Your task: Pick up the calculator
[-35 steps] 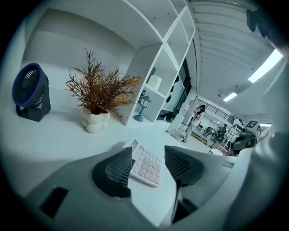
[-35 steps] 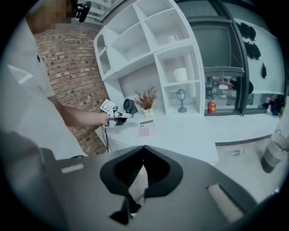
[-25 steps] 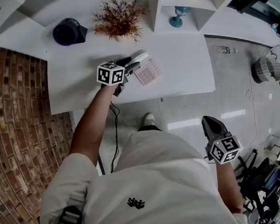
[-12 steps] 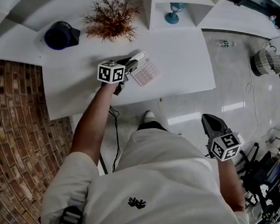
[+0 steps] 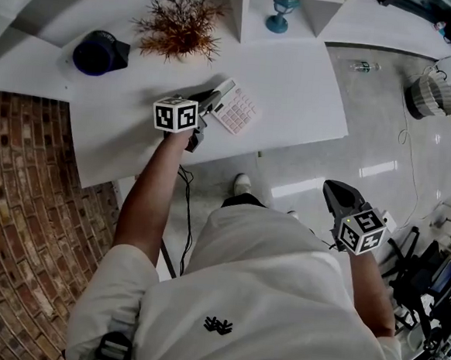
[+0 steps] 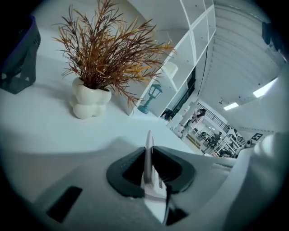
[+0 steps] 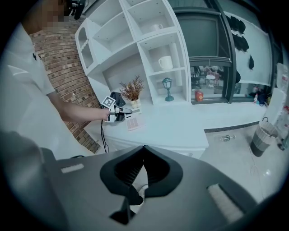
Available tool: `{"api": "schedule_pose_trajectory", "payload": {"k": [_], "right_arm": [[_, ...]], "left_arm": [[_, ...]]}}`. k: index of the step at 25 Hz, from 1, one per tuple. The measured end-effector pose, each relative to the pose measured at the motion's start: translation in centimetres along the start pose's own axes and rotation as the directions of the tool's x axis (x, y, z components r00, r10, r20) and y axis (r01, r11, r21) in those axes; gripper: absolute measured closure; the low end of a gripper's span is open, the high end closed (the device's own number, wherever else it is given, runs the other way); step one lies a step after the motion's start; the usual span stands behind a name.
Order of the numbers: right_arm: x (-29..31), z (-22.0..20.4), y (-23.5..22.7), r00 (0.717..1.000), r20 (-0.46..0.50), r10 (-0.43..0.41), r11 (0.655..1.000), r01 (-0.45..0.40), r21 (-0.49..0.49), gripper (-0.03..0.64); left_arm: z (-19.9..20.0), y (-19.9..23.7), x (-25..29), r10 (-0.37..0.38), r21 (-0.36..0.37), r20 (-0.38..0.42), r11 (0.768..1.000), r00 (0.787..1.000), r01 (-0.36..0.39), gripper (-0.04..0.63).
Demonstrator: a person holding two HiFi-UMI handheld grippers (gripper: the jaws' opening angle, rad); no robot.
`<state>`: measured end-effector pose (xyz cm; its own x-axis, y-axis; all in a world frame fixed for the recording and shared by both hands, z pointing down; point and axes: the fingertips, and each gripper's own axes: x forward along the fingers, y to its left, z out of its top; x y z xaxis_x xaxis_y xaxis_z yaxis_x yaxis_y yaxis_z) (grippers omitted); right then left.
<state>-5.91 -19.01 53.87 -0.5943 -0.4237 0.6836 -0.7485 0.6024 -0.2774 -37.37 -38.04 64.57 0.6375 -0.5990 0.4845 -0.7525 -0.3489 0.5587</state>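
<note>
**Left gripper view: jaws closing on the calculator's edge**

Left gripper view first, and the left gripper (image 6: 147, 155) has the calculator (image 6: 148, 140) edge-on right between its jaws, a thin white blade running straight out past the tips. The jaws are closing, and both dark pads (image 6: 128, 171) already lie against the calculator's two faces. Beyond the jaws and off to their left, a dried plant (image 6: 101, 49) in a lumpy white pot sits on the white surface (image 6: 40, 131). Straight ahead of the tips, a small teal lantern (image 6: 148, 97) stands at the foot of the white shelves (image 6: 189, 40).

Up to the head view now. The left gripper (image 5: 210, 104) reaches out over the surface (image 5: 295, 80), and its jaws meet the calculator (image 5: 235, 106) at its near left edge, the keypad stretching away to the right of them. Whether it has left the surface, I can't tell. The plant (image 5: 178, 26) is beyond the jaws, and a dark round object (image 5: 99, 51) sits further out to their left.

The right gripper (image 5: 335, 193) hangs well apart from all that, off the surface and over the shiny floor (image 5: 368, 148). In the right gripper view, the right gripper (image 7: 142, 149) has its jaws pressed together at the tips, nothing pinched. Far ahead of those jaws and to their left, the left gripper (image 7: 118, 113) shows with the calculator (image 7: 134, 122) just beside it.
</note>
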Motion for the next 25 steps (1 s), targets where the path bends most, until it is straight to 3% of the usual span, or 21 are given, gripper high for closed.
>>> {"api": "schedule_pose_trajectory", "payload": {"k": [13,25], "right_arm": [[-2.3,-2.0,0.9,0.999,0.026,0.034,0.999,-0.034,0.004,0.604],[-6.1,-4.2,-0.6,0.993,0.035,0.115,0.99,-0.112,-0.079,0.604]], "left_arm": [[0.7,-4.5,-2.9,0.021,-0.031,0.092,0.999,0.996,-0.018,0.546],[2.1,-13.5,-6.4,0.041,-0.047,0.226,0.998,0.973,-0.031,0.545]]}}
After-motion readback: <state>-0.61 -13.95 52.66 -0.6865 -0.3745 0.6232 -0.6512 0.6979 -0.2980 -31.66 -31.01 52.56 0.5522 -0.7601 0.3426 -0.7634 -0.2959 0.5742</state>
